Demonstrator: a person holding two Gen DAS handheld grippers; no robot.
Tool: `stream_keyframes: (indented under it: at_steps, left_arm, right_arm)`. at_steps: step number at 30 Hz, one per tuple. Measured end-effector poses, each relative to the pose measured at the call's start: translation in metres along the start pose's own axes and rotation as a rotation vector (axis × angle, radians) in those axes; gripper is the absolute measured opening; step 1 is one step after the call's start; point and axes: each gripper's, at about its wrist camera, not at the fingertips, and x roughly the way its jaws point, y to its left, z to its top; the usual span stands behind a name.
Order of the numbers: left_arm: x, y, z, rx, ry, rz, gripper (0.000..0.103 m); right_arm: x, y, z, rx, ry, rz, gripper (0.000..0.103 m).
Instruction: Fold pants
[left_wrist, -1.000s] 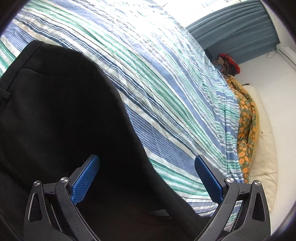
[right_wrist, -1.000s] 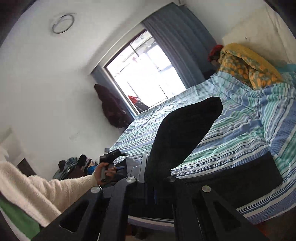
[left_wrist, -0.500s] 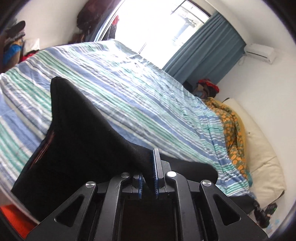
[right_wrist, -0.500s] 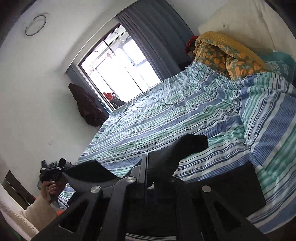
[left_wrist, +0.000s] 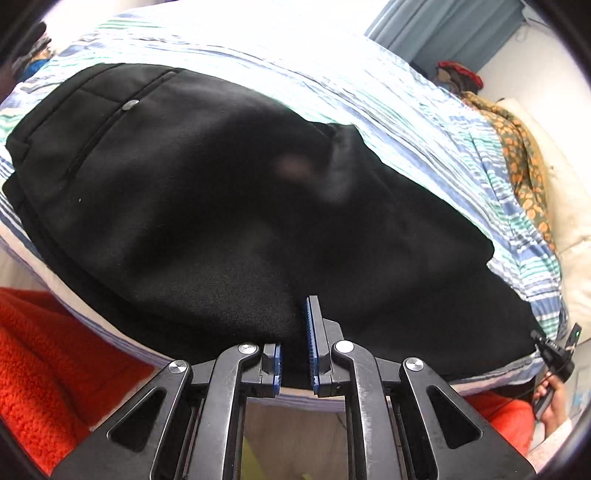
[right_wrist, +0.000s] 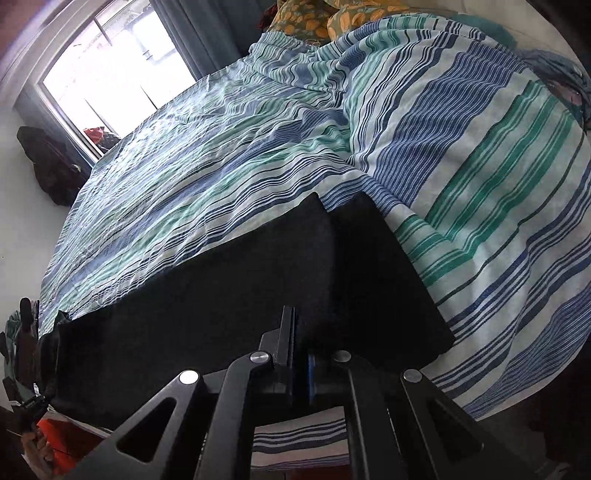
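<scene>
Black pants (left_wrist: 207, 206) lie lengthwise along the near edge of a striped bed, one leg folded over the other; a back pocket with a button shows at upper left. My left gripper (left_wrist: 295, 332) is shut on the near edge of the pants fabric. In the right wrist view the pants (right_wrist: 229, 288) end in two stacked leg hems at the right. My right gripper (right_wrist: 299, 332) is shut on the near edge of the pants by the leg ends.
The bed has a blue, green and white striped sheet (right_wrist: 461, 177). An orange patterned blanket (left_wrist: 524, 155) and a cream pillow (left_wrist: 569, 221) lie at its head. A window (right_wrist: 107, 77) with a grey curtain is behind. Red fleece (left_wrist: 48, 362) is below the bed edge.
The left gripper went from open to shut on the pants. Both grippers carried the lifted leg down, so the pants now lie flat along the bed edge.
</scene>
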Motion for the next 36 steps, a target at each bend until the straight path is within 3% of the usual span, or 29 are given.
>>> stream_keyframes:
  at_steps: [5, 11, 30, 33, 34, 35, 36]
  left_arm:
    - [0.012, -0.017, -0.005, 0.066, 0.017, 0.028, 0.010]
    - [0.009, -0.023, -0.006, 0.145, 0.031, 0.053, 0.010]
    - [0.015, -0.022, -0.012, 0.159, 0.079, 0.063, 0.010]
    - [0.026, -0.025, -0.012, 0.162, 0.103, 0.093, 0.015]
    - [0.026, -0.026, -0.011, 0.154, 0.106, 0.092, 0.016]
    - [0.025, -0.027, -0.010, 0.151, 0.115, 0.096, 0.020]
    - [0.022, -0.028, -0.010, 0.152, 0.136, 0.107, 0.034]
  right_arm:
    - [0.000, -0.003, 0.002, -0.049, -0.006, -0.070, 0.005]
    - [0.002, -0.019, 0.003, 0.014, -0.007, -0.096, 0.005]
    - [-0.006, -0.014, -0.003, -0.008, -0.003, -0.161, 0.005]
    - [-0.002, -0.018, -0.003, 0.010, 0.024, -0.158, 0.006]
    - [-0.001, -0.019, -0.004, 0.012, 0.031, -0.157, 0.006]
    - [-0.001, -0.019, -0.004, 0.011, 0.034, -0.152, 0.015]
    - [-0.003, -0.019, -0.004, 0.014, 0.033, -0.148, 0.031]
